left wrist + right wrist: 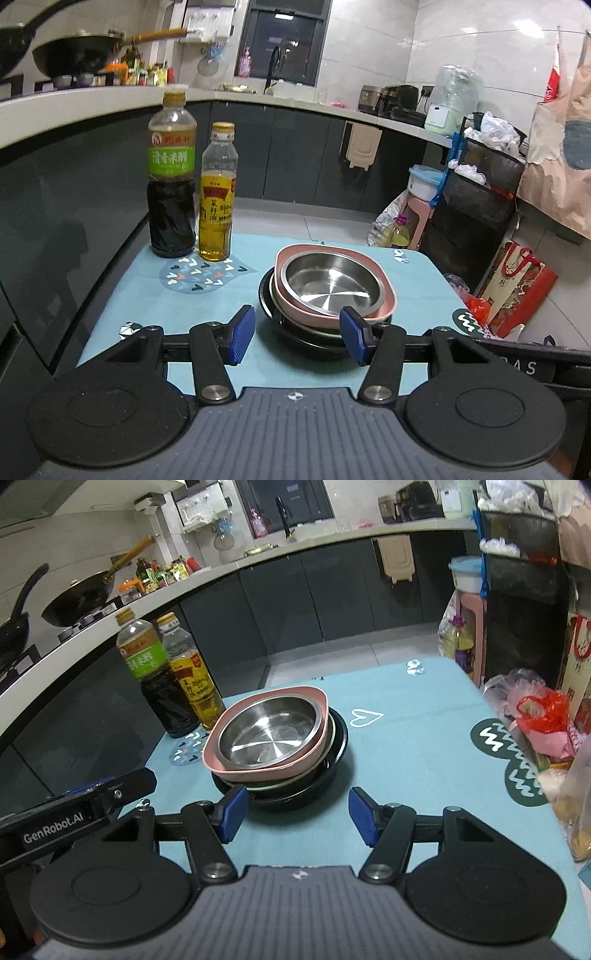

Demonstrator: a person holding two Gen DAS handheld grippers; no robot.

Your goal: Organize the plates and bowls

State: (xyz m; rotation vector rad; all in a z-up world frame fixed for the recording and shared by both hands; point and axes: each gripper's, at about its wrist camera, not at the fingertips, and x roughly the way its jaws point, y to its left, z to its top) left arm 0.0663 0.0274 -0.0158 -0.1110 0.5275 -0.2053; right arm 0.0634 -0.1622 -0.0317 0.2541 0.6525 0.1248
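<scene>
Hovering with jaws apart and empty before the nested stack on the teal-matted counter, each hand-held gripper, left and right, looks done, so any parting nudge should center the steel bowl in the pink dish over the black plate.

A steel bowl sits in a dish on stacked plates; 2 bottles stand far left.
</scene>
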